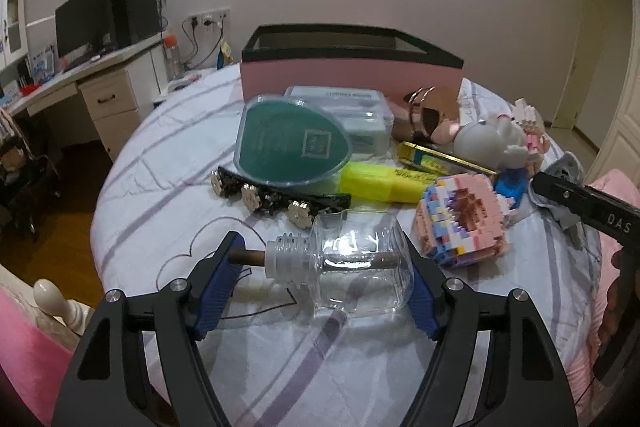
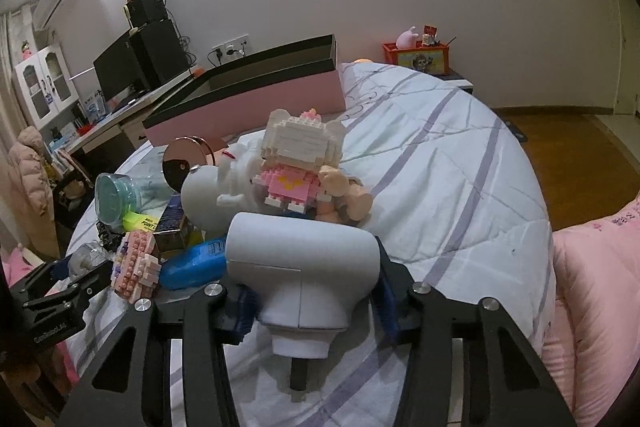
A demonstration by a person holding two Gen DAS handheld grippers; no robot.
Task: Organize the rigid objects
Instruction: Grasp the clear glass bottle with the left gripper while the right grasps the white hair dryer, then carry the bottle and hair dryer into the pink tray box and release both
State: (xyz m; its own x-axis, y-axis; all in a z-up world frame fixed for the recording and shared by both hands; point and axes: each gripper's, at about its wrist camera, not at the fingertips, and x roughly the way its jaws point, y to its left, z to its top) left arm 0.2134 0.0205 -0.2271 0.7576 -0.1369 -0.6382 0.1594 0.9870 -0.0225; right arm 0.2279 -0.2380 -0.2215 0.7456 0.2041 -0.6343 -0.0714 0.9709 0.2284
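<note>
The left gripper (image 1: 320, 283) clamps the clear glass bottle (image 1: 352, 263) lengthwise, near on the bed (image 1: 168, 147); fragile, slippery. The right gripper (image 2: 316, 301) clamps the grey handheld device (image 2: 304, 251) at its neck; rigid, smooth.

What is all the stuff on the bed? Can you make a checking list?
Surface: striped bedspread.
Job's things: clear bottle lying on its side; white handled device; pink storage box, open.
Clutter: green-lidded case, yellow box, pastel brick model, brick doll.
Grippers: left hand-held gripper around the bottle, pads touching; right hand-held gripper shut on the device.
Cables: plugged at wall socket.
Surroundings: desk with monitor, pink quilt.
</note>
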